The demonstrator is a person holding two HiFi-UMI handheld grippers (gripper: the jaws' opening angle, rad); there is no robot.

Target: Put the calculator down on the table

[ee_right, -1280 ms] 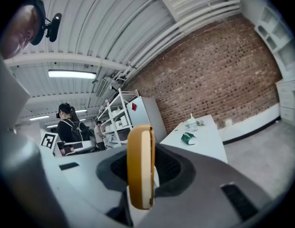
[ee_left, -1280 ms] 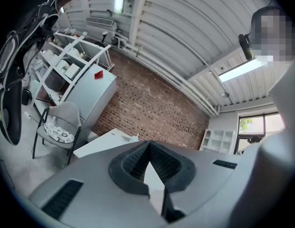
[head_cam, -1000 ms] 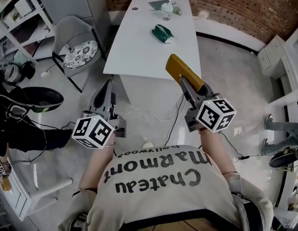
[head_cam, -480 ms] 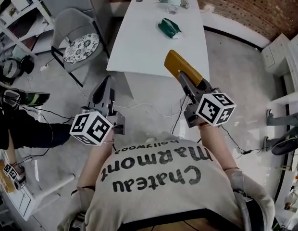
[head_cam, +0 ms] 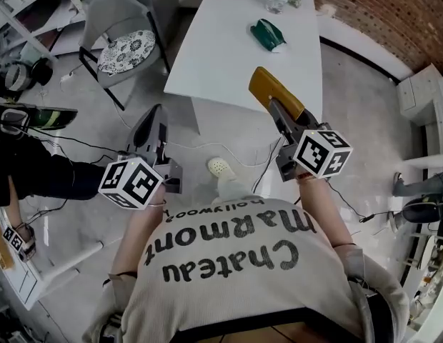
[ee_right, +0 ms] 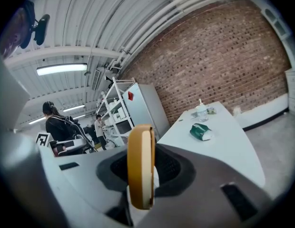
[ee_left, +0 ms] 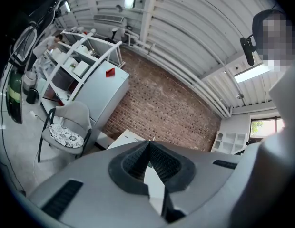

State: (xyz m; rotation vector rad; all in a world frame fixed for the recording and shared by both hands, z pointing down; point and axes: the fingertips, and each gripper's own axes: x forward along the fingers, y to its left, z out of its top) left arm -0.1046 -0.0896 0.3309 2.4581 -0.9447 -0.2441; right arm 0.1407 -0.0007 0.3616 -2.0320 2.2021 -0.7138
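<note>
Your right gripper (head_cam: 279,113) clamps the calculator (head_cam: 273,91) on edge in its fingers, long axis pointing ahead at the worktop's (head_cam: 229,56) near end, while your left gripper (head_cam: 157,116) has its fingers together, empty.

Yellow calculator (head_cam: 268,84) in right hand-held gripper (head_cam: 275,108) near white table's (head_cam: 221,48) edge

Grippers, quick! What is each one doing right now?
Left gripper: closed, holding nothing.
Right gripper: closed on the yellow calculator.
</note>
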